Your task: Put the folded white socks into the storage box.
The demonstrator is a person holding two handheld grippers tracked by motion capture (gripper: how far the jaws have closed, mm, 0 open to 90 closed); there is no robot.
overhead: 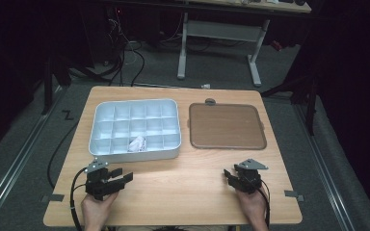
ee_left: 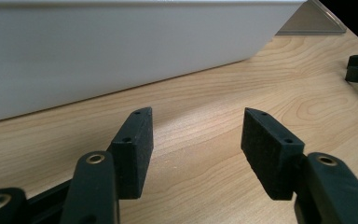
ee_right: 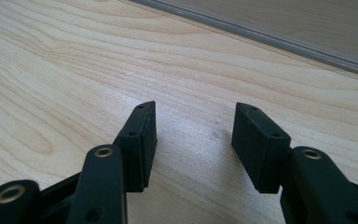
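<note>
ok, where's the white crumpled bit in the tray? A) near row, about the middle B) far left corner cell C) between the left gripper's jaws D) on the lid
A: the white crumpled bit lies in a near-row cell of the tray, about midway along; the lid is bare and the left gripper stands open with nothing between its jaws.

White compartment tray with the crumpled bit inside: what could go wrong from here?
1. The white compartment tray sits just ahead of the open left hand-held gripper; a forward push might slide it.
2. The small white crumpled piece lies deep in a near-row cell, so the jaws may catch the dividers.
3. The flat brown lid offers only thin edges to grip.
</note>
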